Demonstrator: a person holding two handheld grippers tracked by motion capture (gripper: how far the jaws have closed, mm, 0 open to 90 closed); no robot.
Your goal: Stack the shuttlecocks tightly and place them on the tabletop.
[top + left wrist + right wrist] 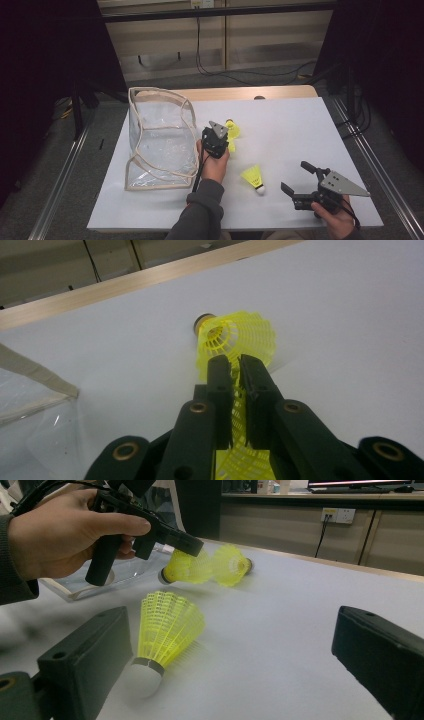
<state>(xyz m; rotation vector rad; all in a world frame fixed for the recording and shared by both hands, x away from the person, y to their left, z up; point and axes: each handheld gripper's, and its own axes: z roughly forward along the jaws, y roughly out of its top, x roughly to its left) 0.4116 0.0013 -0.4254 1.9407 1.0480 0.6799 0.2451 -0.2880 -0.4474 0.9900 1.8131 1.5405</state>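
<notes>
A white table (300, 130) carries a clear bag (160, 140) at nine o'clock. At the centre the left gripper (223, 136) is clamped on a yellow shuttlecock (239, 440), with a second (235, 335) just past it, perhaps touching. At five o'clock the right gripper (297, 178) rests with jaws wide apart, a third shuttlecock (254, 178) lying just beside them.

Clear plastic bag (159, 141) upright on white table (290, 130), left side; cables (240, 75) behind.
</notes>
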